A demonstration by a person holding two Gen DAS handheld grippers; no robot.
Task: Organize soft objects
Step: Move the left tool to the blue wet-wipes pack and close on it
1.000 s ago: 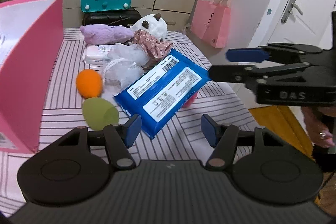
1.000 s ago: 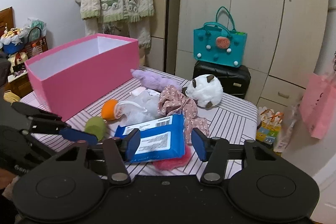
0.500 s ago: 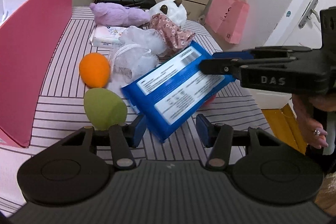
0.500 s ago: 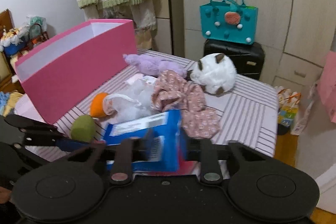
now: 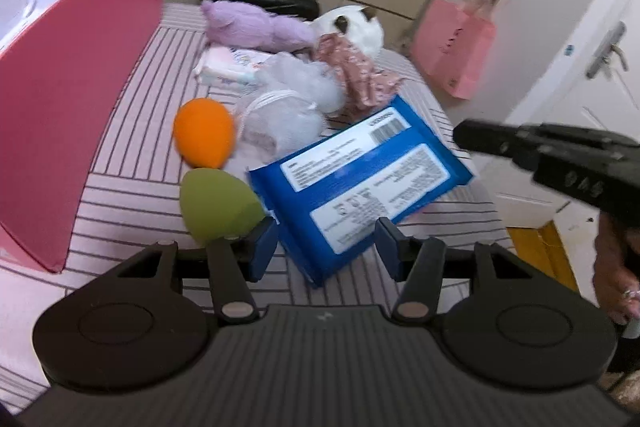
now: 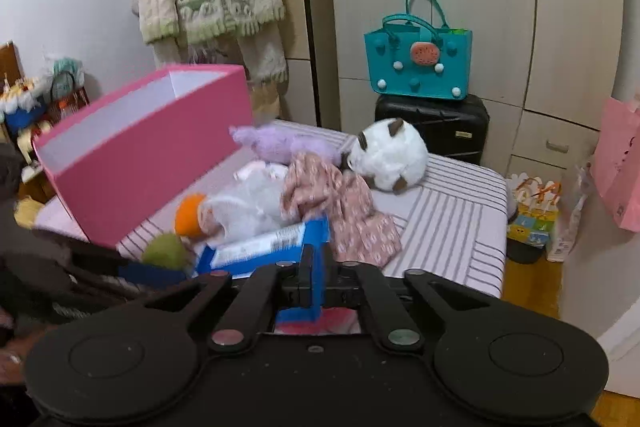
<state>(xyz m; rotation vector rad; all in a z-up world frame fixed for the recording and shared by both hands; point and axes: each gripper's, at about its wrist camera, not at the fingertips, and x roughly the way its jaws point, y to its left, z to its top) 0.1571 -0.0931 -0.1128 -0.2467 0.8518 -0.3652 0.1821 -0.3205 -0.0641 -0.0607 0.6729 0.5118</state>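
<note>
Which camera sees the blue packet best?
The left wrist camera: there the blue packet shows its whole flat face, labels and barcode, tilted above the striped table. The right wrist camera shows only its thin edge, pinched between the right gripper fingers, mostly hidden.

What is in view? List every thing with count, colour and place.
blue pack: 1, blue, table front
sponge eggs: 2, orange and green, left of pack
mesh puff: 1, white, table middle
floral cloth: 1, pink, beside puff
plush toys: 2, purple and white, table back
box: 1, pink, table left
tote bag: 1, teal, on black suitcase
left gripper: black, jaws opening, pack corner between
right gripper: black, shut on pack
</note>
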